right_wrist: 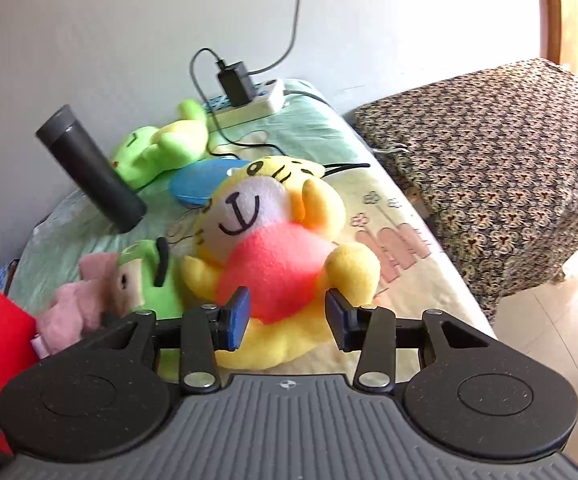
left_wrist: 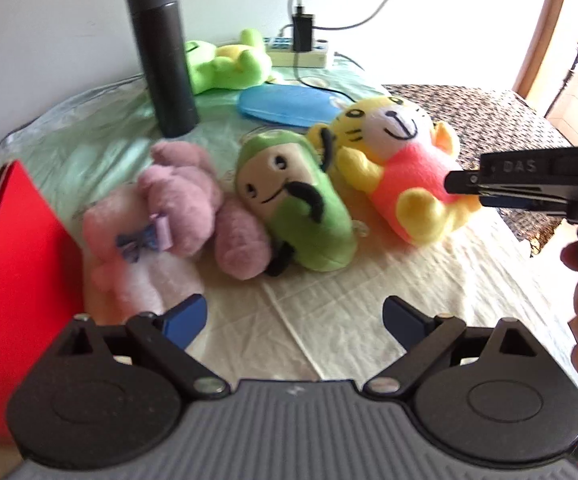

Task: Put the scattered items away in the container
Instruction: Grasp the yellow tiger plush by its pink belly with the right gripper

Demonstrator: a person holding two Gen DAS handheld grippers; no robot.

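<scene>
right tool point(right_wrist: 287, 320) | jaws straddle yellow tiger plush point(right_wrist: 273, 264) | left tool point(left_wrist: 293, 318) apart

Three plush toys are shown side by side across the middle of the left wrist view, on a pale cloth. A pink plush point(left_wrist: 177, 204) with a small purple bow is seen at centre left, lying on its side. A green plush point(left_wrist: 293, 200) with a drawn face and black moustache is tilted against it. A yellow tiger plush point(left_wrist: 401, 160) in a pink-red top lies face up at centre right. A second green plush point(left_wrist: 225, 64) lies at upper centre. A red container point(left_wrist: 13, 280) is seen at the left edge.
</scene>
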